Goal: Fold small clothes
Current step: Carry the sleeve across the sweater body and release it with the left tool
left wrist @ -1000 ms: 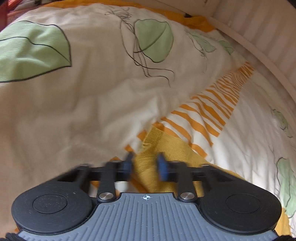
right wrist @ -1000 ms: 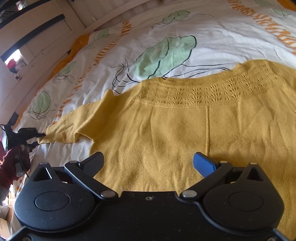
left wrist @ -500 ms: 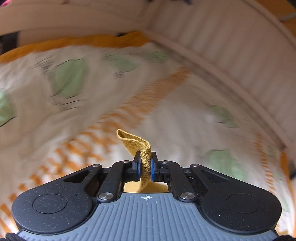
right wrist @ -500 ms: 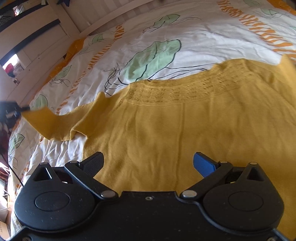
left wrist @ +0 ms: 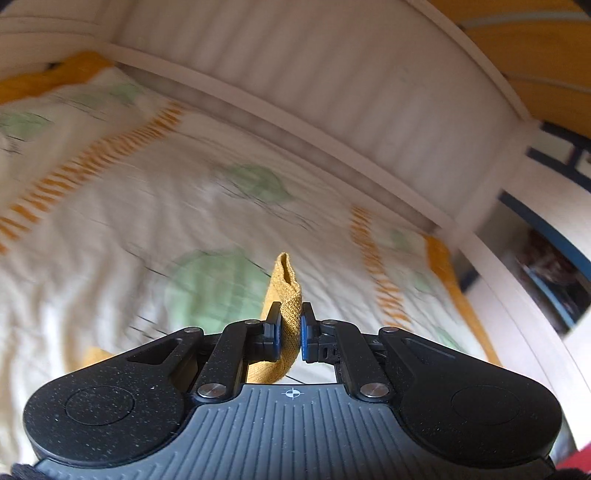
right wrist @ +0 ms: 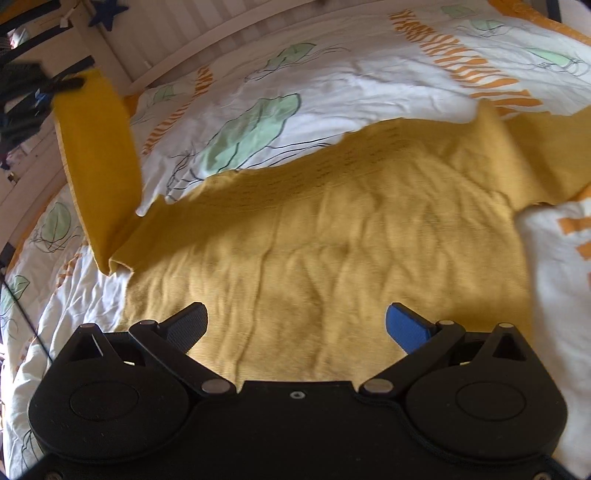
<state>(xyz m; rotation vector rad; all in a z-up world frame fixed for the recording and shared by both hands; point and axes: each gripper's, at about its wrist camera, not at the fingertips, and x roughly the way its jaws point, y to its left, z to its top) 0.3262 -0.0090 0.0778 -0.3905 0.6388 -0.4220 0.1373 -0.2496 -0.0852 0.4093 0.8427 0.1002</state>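
Left gripper (left wrist: 291,334): jaws are pinching a folded strip of fabric.
Yellow knit sleeve (left wrist: 286,295): is standing up between the pads, looping above them.
Duvet (left wrist: 110,221): is lying blurred below.
Slatted bed frame (left wrist: 332,92): is curving behind.

A big white bed cover (right wrist: 369,85) is spread over the bed. Green leaves (right wrist: 255,129) with thin black lines and rows of orange stripes (right wrist: 469,62) are printed on it. A white ridged board (left wrist: 295,92) is seen along the bed's far edge. A dark blue star (right wrist: 107,13) is hung up above it.
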